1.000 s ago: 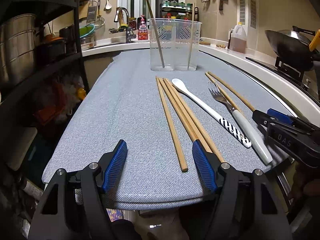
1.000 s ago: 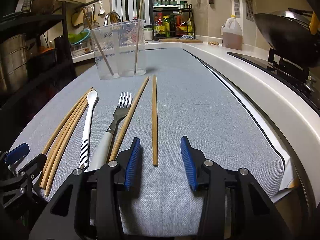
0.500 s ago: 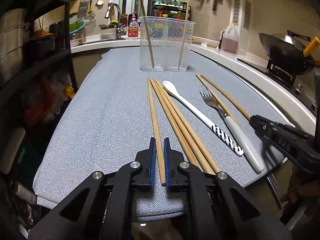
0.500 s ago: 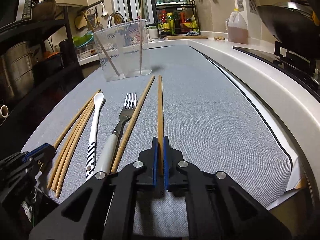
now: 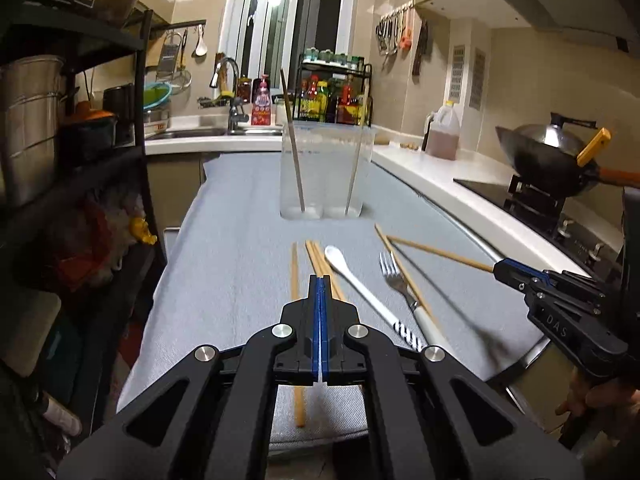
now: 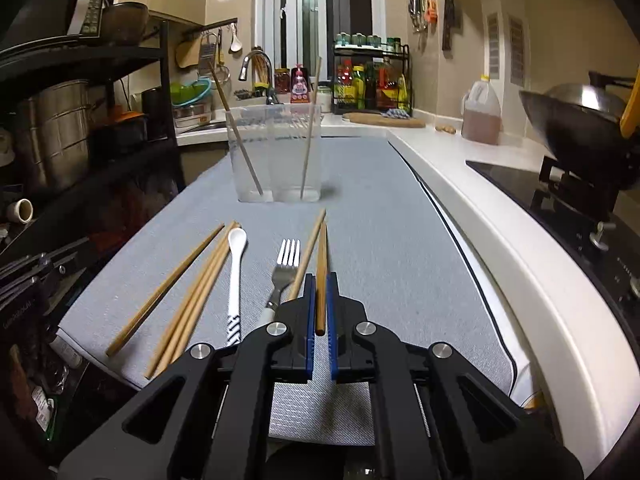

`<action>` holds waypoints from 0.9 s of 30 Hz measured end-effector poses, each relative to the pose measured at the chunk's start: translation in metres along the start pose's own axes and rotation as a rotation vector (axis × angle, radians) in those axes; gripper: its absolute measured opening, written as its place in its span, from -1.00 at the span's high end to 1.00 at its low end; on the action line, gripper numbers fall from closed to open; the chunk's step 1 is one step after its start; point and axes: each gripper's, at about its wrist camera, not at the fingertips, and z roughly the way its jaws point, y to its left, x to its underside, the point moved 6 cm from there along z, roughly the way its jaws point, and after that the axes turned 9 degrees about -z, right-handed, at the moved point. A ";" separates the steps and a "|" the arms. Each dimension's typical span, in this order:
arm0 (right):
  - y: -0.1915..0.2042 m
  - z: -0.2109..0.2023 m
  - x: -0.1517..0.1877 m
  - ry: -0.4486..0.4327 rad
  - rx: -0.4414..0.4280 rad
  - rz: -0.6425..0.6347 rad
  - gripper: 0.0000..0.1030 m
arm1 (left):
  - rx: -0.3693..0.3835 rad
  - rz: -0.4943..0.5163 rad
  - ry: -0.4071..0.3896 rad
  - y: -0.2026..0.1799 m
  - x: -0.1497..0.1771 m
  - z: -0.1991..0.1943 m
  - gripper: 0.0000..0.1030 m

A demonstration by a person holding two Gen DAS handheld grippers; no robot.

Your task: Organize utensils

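Right gripper (image 6: 320, 280) pinching one chopstick (image 6: 321, 264); left gripper (image 5: 321, 280) closed, missing its chopstick (image 5: 297, 320). Clear holder (image 6: 276, 152) containing two; spoon (image 6: 235, 268), fork (image 6: 285, 268), remaining chopsticks waiting on table (image 6: 380, 220).

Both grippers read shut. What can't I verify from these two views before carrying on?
- Left wrist view: the left gripper covers the near ends of the chopstick bundle; count unclear.
- Right wrist view: the left gripper is dark and cut by the left edge; its pads don't show.
- Right wrist view: the right gripper, shut on a chopstick, hides the handle end of the fork.
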 end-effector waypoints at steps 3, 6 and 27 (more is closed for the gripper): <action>0.001 -0.006 -0.010 -0.022 -0.002 -0.012 0.90 | 0.004 0.007 -0.020 -0.002 -0.010 -0.005 1.00; 0.000 -0.004 -0.011 -0.026 0.006 -0.019 0.90 | -0.008 0.012 -0.004 0.002 -0.007 0.003 1.00; -0.019 0.047 0.061 0.064 -0.015 0.152 0.81 | -0.120 -0.047 0.057 0.044 0.066 0.040 0.16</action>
